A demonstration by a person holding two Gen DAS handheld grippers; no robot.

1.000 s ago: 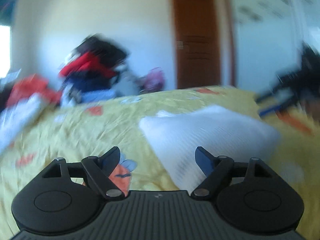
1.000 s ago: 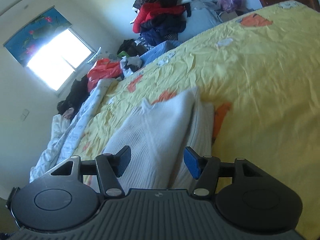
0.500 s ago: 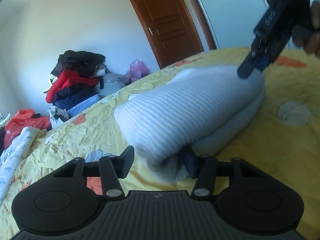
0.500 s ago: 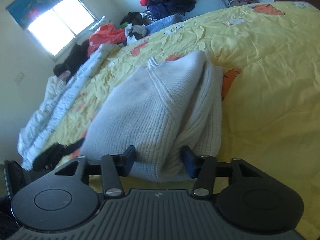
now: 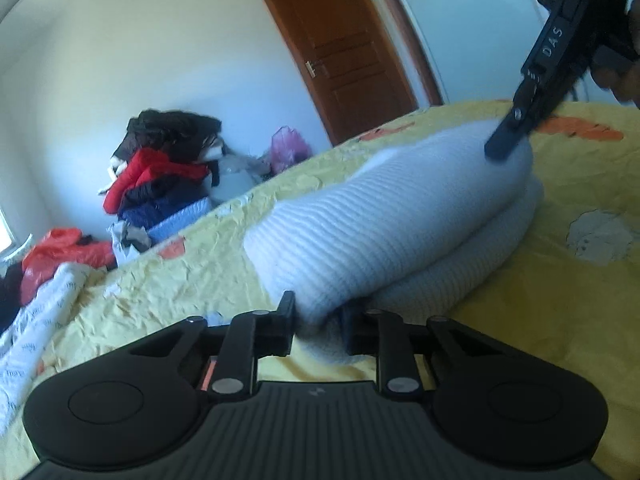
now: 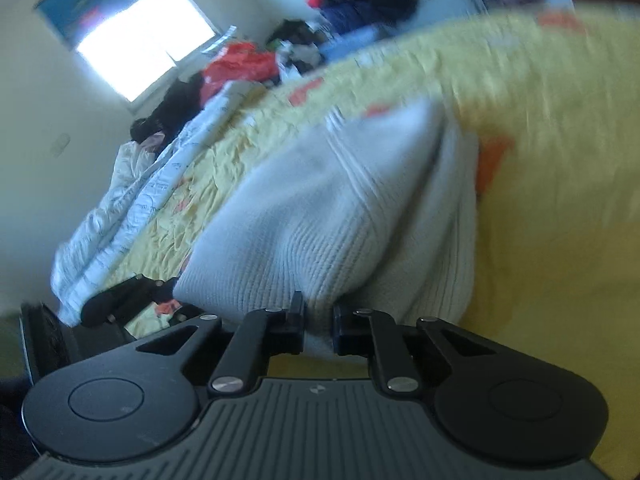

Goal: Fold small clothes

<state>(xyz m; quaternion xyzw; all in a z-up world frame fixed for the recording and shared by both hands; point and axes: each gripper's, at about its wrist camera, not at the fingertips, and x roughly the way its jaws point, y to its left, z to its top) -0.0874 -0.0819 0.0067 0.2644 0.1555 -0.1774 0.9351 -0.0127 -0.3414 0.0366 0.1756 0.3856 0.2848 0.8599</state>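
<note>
A folded white ribbed knit sweater [image 5: 400, 216] lies on the yellow bedspread [image 5: 540, 320]. My left gripper [image 5: 318, 328] is shut on the near corner of the sweater. My right gripper [image 6: 318, 322] is shut on the opposite end of the sweater [image 6: 340, 220]. The right gripper also shows in the left wrist view [image 5: 516, 136] at the sweater's far end, and the left gripper shows in the right wrist view [image 6: 120, 300] at lower left.
A pile of red, black and blue clothes [image 5: 160, 172] stands at the far side by the wall. A white printed blanket [image 6: 132, 208] lies along the bed's left edge. A brown door [image 5: 340, 48] is behind the bed. A window [image 6: 148, 48] is bright.
Both grippers moved in to the ends of the sweater and closed on its edges; a second ago both were open and short of it.
</note>
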